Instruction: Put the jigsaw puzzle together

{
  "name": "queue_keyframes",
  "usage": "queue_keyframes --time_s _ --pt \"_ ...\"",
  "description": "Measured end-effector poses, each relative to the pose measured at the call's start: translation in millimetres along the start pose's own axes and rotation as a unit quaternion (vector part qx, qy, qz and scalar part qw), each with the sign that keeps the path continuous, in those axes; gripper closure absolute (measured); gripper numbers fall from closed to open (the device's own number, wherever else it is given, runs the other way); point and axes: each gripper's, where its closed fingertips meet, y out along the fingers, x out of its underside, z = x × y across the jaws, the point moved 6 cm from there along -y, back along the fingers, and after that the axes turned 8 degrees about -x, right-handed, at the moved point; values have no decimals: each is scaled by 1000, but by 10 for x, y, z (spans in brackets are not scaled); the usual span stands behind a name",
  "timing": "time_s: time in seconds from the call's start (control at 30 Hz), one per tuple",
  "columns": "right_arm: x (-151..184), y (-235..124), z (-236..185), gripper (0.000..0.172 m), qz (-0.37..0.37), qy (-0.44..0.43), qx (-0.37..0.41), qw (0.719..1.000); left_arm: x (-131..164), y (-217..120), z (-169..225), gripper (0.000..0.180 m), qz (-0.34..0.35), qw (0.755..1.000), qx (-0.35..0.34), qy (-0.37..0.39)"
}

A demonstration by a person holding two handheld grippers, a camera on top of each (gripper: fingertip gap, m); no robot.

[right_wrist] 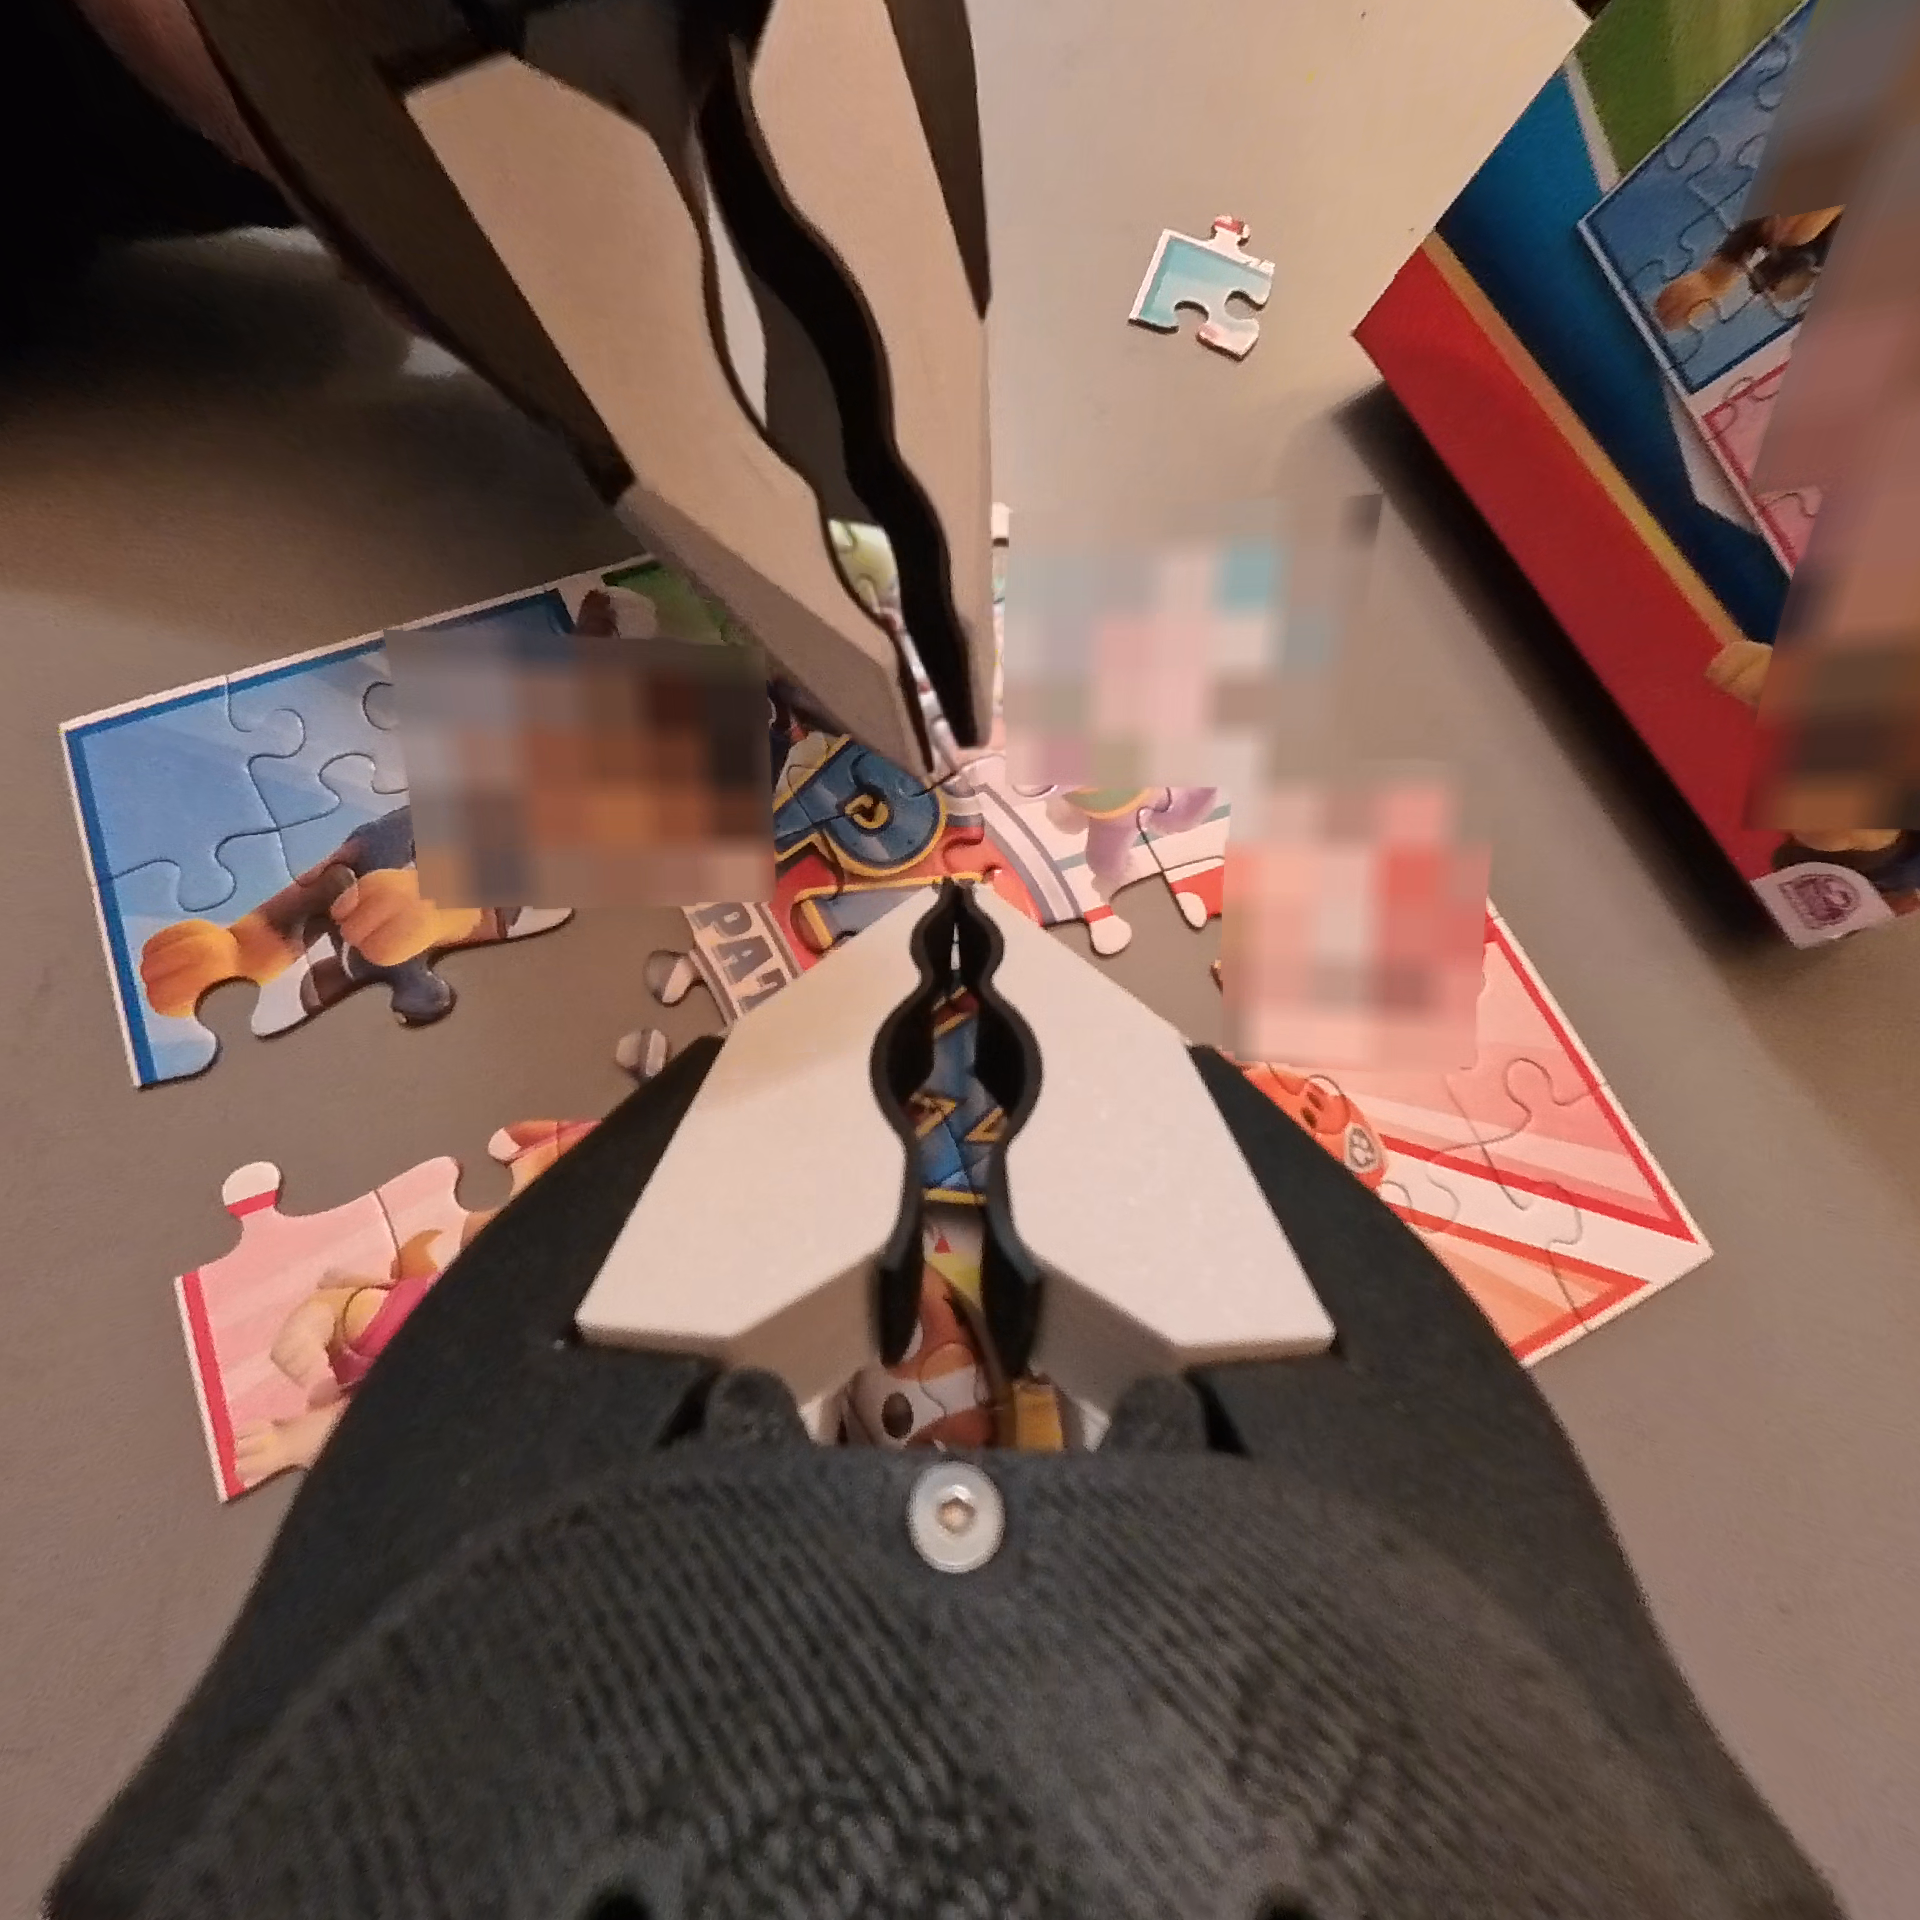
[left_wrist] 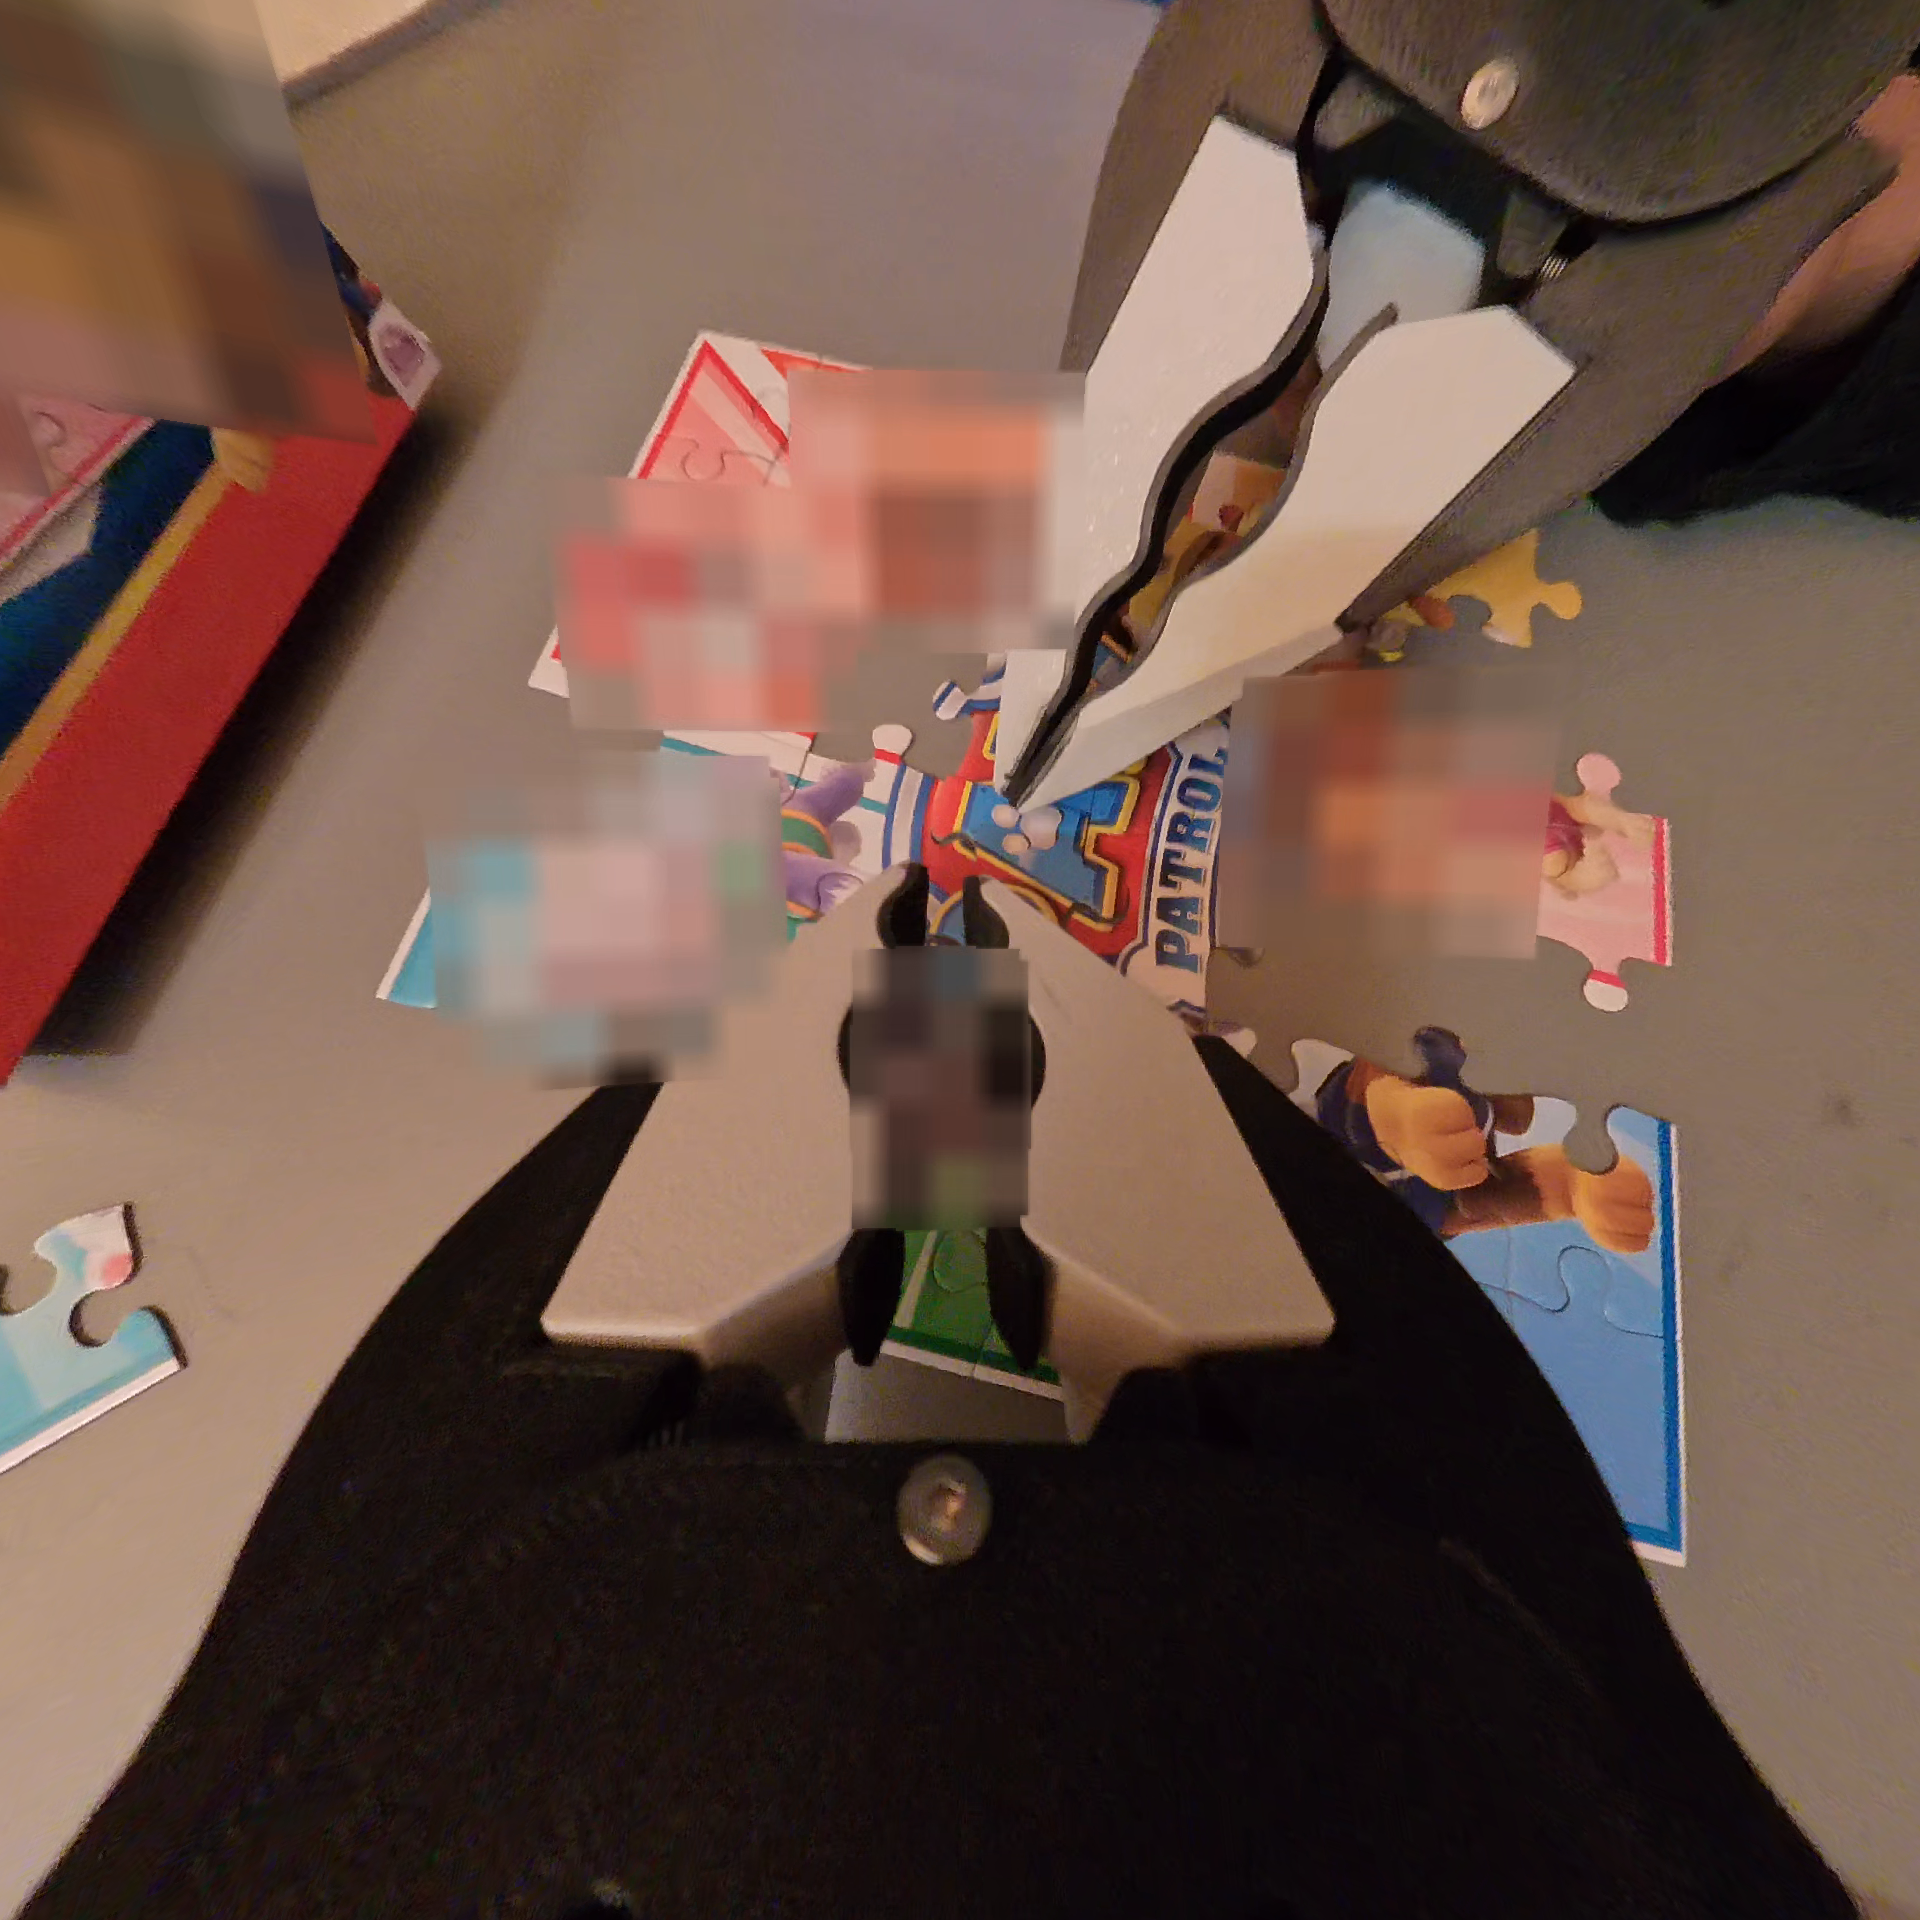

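A partly assembled cartoon jigsaw puzzle (left_wrist: pixel 1081 862) lies flat on a grey surface; it also shows in the right wrist view (right_wrist: pixel 862 821). My left gripper (left_wrist: pixel 940 899) hovers low over the puzzle's central emblem with its jaws a little apart and nothing between them. It enters the right wrist view (right_wrist: pixel 940 743) from above, tips near the same emblem. My right gripper (right_wrist: pixel 956 899) is shut, its tips down on the emblem. In the left wrist view it (left_wrist: pixel 1013 800) comes in from the upper right, its closed tips facing my left gripper's tips a short way off.
A loose light-blue puzzle piece (left_wrist: pixel 73 1340) lies apart from the puzzle, also in the right wrist view (right_wrist: pixel 1205 286). A red and blue puzzle box (left_wrist: pixel 156 675) stands beside the puzzle (right_wrist: pixel 1558 520). Grey surface (left_wrist: pixel 727 208) surrounds the puzzle. Both grippers' tips are close together, under 4 cm apart.
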Motion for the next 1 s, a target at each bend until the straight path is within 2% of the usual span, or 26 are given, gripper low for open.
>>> queue_keyframes --time_s 0.17,0.8,0.9,1.0 --pt "30 44 -9 172 -12 1 -5 1000 71 91 39 178 -37 999 -8 17" --pt "54 84 7 172 -15 11 -8 1000 89 87 100 178 -59 998 10 15" --pt "72 55 65 172 -25 16 16 999 92 85 58 173 -60 998 -3 11" --pt "107 -15 164 172 -36 12 60 997 88 55 -63 171 -56 997 -45 4"
